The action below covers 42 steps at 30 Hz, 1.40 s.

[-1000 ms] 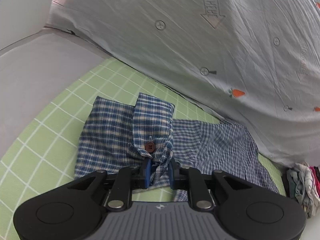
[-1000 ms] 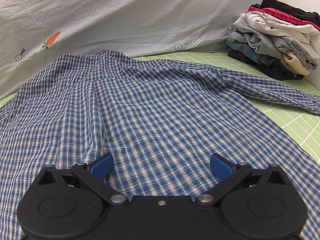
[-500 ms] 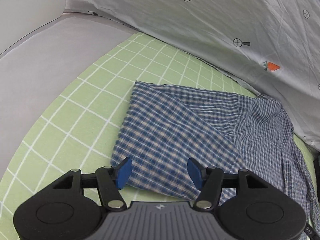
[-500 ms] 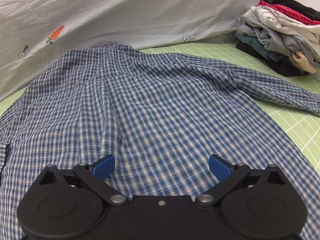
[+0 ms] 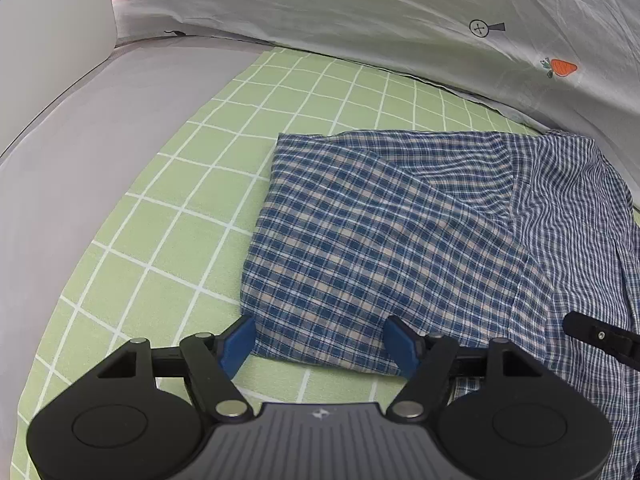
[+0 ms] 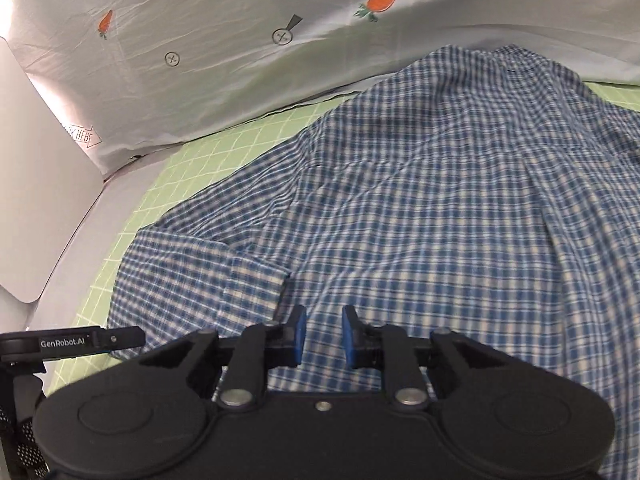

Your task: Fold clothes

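Observation:
A blue plaid shirt (image 5: pixel 400 232) lies spread on the green checked sheet (image 5: pixel 168 216), its left part folded over into a flat panel. My left gripper (image 5: pixel 320 344) hovers at the near edge of that panel. Its jaws are opening, with the panel's hem below the gap and neither pad pressing on it. My right gripper (image 6: pixel 324 338) is low over the shirt (image 6: pixel 440 208) near the fold's edge. Its jaws are closing to a narrow gap, through which I see flat cloth that the pads do not pinch. Part of the left gripper (image 6: pixel 80 346) shows at the lower left.
A grey quilt (image 5: pixel 400 20) printed with carrots and screws rises along the far side of the sheet. A plain grey surface (image 5: pixel 80 152) borders the sheet on the left, with a white panel (image 6: pixel 36 184) standing beside it. Part of the right gripper (image 5: pixel 600 338) shows at the right edge.
My left gripper let go of the buttoned cuff, opened and tipped down; the sleeve now lies folded flat. My right gripper swung left across the shirt and its jaws narrowed; the clothes pile left view.

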### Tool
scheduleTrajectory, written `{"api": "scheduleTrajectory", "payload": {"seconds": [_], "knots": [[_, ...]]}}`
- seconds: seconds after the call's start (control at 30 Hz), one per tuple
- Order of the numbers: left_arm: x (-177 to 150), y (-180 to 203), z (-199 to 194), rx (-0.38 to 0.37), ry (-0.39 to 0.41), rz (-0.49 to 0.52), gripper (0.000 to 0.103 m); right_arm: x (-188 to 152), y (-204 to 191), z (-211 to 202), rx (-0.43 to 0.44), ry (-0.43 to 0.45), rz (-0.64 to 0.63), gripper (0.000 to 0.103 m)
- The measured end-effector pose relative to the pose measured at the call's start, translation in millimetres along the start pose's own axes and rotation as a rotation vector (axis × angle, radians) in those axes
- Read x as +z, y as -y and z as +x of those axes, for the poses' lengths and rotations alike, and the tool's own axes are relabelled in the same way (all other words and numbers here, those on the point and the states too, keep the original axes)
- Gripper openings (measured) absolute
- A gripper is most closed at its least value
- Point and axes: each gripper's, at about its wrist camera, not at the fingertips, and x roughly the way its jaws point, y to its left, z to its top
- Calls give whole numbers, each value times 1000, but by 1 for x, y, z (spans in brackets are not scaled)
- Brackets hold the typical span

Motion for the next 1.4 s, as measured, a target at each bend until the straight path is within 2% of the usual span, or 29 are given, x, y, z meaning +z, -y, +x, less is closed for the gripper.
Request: {"api": "scheduleTrajectory", "payload": {"seconds": [0.2,0.33,0.37,0.4,0.47,0.57,0.77,1.0,1.17,1.4], "knots": [[-2,11,3,26,3,56,82,2,-21,23,34,-51,-19,24],[-4,17,5,35,1,94,88,7,-26,31,48,-50,-26,30],[-5,19,6,39,1,105,89,7,-26,33,52,-51,-29,27],[-6,21,6,43,2,115,90,7,-27,34,54,-50,-35,16],[-6,23,6,52,1,127,90,7,-28,36,28,-53,-60,1],[-5,22,3,52,-1,124,90,5,-25,30,21,-29,-60,1],[-7,27,-21,43,32,109,90,1,-21,-6,-13,60,-93,0],[-33,64,-54,23,61,123,90,-17,5,-63,-47,142,-66,0],[-71,107,-78,15,58,121,90,-23,41,-104,-78,179,-49,0],[-113,150,-97,14,44,161,90,-14,115,-164,-102,253,81,0]]}}
